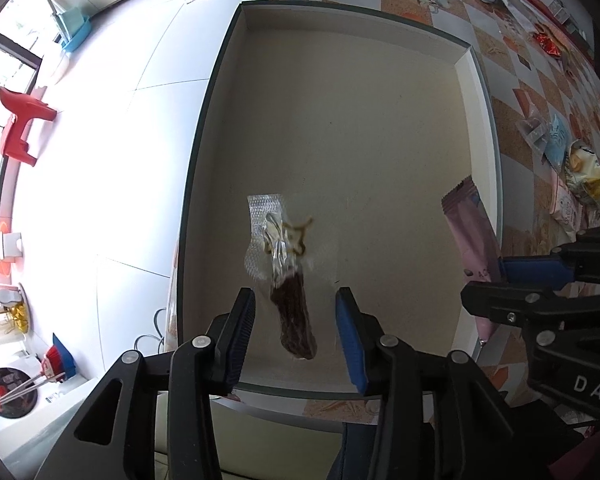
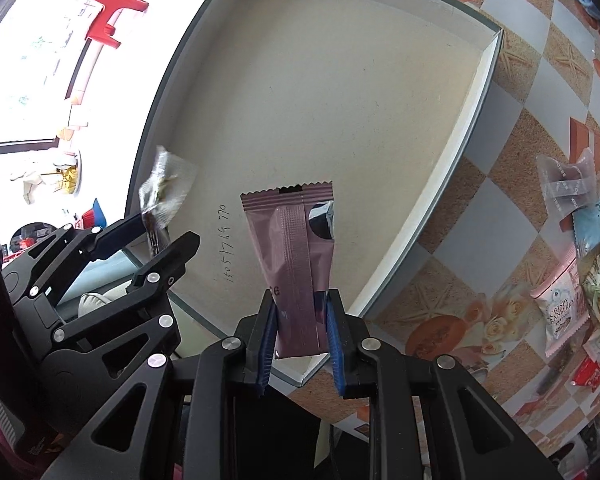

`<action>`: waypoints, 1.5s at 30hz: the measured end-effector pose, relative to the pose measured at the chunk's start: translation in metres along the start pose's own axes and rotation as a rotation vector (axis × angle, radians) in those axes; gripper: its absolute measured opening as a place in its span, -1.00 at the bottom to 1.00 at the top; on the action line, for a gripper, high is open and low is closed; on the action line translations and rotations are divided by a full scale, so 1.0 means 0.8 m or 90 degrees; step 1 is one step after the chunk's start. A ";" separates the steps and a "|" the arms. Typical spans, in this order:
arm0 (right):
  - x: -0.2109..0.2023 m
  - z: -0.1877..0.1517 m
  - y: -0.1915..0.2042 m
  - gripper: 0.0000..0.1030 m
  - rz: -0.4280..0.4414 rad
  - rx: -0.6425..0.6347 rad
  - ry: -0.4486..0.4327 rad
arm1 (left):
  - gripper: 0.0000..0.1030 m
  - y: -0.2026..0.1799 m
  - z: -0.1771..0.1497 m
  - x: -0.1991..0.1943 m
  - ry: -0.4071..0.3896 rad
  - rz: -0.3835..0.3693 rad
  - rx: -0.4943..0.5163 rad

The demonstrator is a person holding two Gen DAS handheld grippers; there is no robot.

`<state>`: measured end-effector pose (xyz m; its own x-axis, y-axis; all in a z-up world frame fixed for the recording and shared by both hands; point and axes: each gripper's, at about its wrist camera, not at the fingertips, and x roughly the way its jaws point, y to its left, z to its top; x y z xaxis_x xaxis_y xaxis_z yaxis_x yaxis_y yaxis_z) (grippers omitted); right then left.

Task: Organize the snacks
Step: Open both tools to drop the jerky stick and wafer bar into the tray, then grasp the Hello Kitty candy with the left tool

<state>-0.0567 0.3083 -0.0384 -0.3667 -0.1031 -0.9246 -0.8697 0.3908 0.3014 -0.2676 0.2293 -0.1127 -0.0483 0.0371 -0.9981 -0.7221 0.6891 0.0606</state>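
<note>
left gripper (image 1: 296, 320) jaws spread over the box (image 1: 220, 120), clear meat snack pack (image 1: 288, 280) btwn the pads w/ gaps both sides, right gripper (image 2: 302, 316) pinching 1 pink wrapper (image 2: 296, 256) upright above box edge, approx 6 more snack packs (image 2: 568, 304) on the tablecloth (image 2: 480, 208)

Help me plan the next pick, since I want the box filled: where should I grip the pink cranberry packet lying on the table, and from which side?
Take the pink cranberry packet across its two long edges near the middle, coming down from above. It lies flat on the table, so only a top approach reaches it. Other wrappers crowd its far side, so keep the jaws narrow, probably.
</note>
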 end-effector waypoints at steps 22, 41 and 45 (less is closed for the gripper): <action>-0.055 -0.052 -0.160 0.98 -0.094 0.116 -0.159 | 0.54 -0.096 0.031 -0.002 -0.032 0.029 0.076; -0.047 -0.143 -0.236 0.98 -0.079 0.253 -0.176 | 0.54 -0.194 0.049 -0.020 -0.053 0.023 0.208; -0.020 -0.171 -0.254 0.98 -0.063 0.295 -0.169 | 0.54 -0.220 0.044 -0.017 -0.050 0.021 0.237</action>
<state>0.0807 0.1058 -0.0530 -0.1425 0.0511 -0.9885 -0.6374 0.7593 0.1312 -0.1152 0.1328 -0.1097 -0.0032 0.1093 -0.9940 -0.4207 0.9016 0.1005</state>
